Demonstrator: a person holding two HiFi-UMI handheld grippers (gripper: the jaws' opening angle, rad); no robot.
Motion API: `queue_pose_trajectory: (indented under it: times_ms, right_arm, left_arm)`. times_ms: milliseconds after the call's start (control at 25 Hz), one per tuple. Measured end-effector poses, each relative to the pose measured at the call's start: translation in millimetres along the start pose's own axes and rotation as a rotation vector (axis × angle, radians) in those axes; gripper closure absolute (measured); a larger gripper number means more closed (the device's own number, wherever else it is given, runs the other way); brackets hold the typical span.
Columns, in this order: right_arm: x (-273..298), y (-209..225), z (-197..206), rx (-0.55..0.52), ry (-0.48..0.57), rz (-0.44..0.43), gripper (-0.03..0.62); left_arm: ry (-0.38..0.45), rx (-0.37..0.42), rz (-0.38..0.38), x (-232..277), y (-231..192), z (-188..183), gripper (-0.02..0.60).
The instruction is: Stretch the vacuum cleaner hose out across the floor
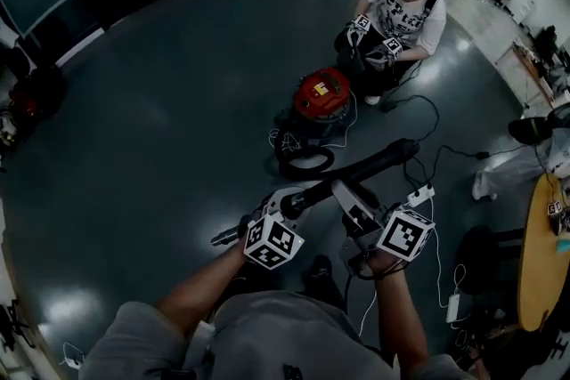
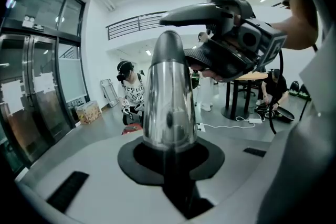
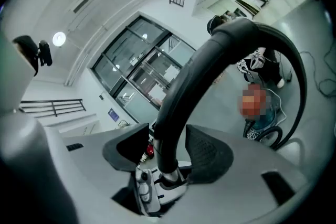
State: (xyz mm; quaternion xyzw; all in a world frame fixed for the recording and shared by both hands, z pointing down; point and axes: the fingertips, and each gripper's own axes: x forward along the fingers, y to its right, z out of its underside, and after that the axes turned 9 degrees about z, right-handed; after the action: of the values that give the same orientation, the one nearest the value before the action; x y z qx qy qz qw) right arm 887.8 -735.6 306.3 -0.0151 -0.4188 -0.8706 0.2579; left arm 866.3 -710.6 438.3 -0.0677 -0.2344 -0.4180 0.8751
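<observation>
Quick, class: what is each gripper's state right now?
Left gripper: tongs closed on the shiny silver metal vacuum tube.
Right gripper: tongs open, curved black vacuum hose handle between them, apparently not pressed.

Head view steeply down; both gripper views low, close, outward; crouched person [image 1: 403,9] shared.

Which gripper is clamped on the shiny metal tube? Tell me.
The left gripper: it is shut on the shiny metal tube. The right gripper instead has the black curved hose between its open jaws.
</observation>
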Motion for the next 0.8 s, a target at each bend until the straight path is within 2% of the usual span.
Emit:
queue_pose_trajectory:
  times_ms: [120,280,440,640,760,800]
  right_arm:
    - [-5,-21,4,0.021,0.076,0.065,0.391]
    - [-16,-34,17,-0.114,0.113,0.195,0.392]
    - [-46,-28,15,-0.344,0.129,0.401,0.391]
    - [-97,-15,5,-0.712,0.12,0.697,0.391]
    - [-122,-16,-2,-0.913,0.102,0.839,0.391]
    - [-126,-16,-2,-0.971,0.08,0.872,0.37]
  left_arm:
    - [0.033,0.011,0.082,-18,-18,-15,0.5]
    - [0.035,0.076,0.147,-30,-37,-20,0.5]
    - [0.0,0.158,0.204,-42,-46,-17,0.5]
    - [-0.024,0.239,0.311,-60,-41,-13,0.5]
    - [-0.031,0.308,0.378,-73,-31,-15,0.5]
    - [-0.036,0.329,0.4,-79,-27,-15,0.5]
